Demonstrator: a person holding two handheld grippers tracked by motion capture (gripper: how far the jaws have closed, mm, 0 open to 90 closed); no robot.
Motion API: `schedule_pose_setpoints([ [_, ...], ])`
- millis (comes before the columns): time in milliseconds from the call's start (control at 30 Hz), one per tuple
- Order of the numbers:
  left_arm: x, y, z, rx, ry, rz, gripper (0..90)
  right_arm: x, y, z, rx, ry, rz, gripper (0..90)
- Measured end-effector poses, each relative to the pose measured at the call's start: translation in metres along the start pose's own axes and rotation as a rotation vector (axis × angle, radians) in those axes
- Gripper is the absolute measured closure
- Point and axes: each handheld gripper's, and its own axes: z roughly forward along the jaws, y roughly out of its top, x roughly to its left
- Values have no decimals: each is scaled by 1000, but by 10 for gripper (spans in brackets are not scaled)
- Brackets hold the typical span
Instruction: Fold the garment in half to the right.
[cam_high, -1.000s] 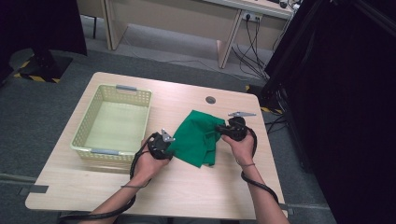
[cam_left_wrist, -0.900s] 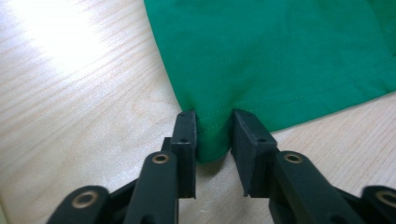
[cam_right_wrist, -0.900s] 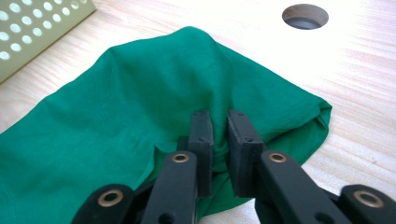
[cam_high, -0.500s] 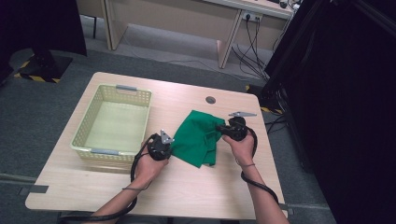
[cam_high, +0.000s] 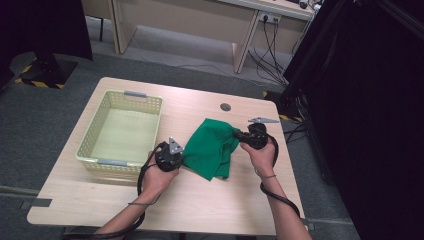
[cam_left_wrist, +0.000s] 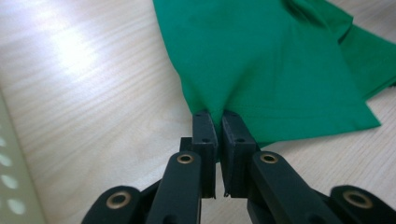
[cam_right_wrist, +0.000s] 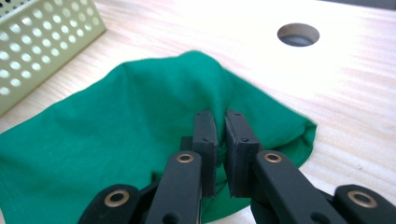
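Observation:
A green cloth (cam_high: 212, 147) lies crumpled on the wooden table (cam_high: 200, 200), right of the basket. My left gripper (cam_high: 181, 156) is at the cloth's left edge; its jaws have just closed and pinch a fold of the green cloth (cam_left_wrist: 261, 60), as the left gripper (cam_left_wrist: 218, 116) view shows. At the cloth's right side, my right gripper (cam_high: 236, 136) is shut on a pinch of the raised green cloth (cam_right_wrist: 140, 116); in its own view the right gripper (cam_right_wrist: 219, 116) has fabric between the pads, having just closed further.
A pale green perforated basket (cam_high: 95, 135) stands on the table's left half, its wall (cam_right_wrist: 42, 42) near the cloth. A round cable hole (cam_high: 225, 107) sits behind the cloth. Cables trail from both grippers along the forearms. The table's front edge lies close.
Both hands have stayed in place at the cloth's two sides. The cloth between them looks slightly more bunched and lifted.

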Motion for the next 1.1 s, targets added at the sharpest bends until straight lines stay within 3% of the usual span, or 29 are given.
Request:
schedule_pose_setpoints([
  [267,2,7,-16,-42,32,36,853,0,13,-14,-24,17,10,844],
  [467,-3,7,-18,-17,71,122,853,-5,15,-19,-25,33,55,845],
  [633,-12,5,-12,14,102,206,851,-11,12,-16,-2,29,76,844],
  [933,-20,7,-3,62,96,280,847,-25,6,0,59,-5,124,828],
  [1100,-23,6,1,95,96,317,835,-28,1,14,89,-33,117,818],
])
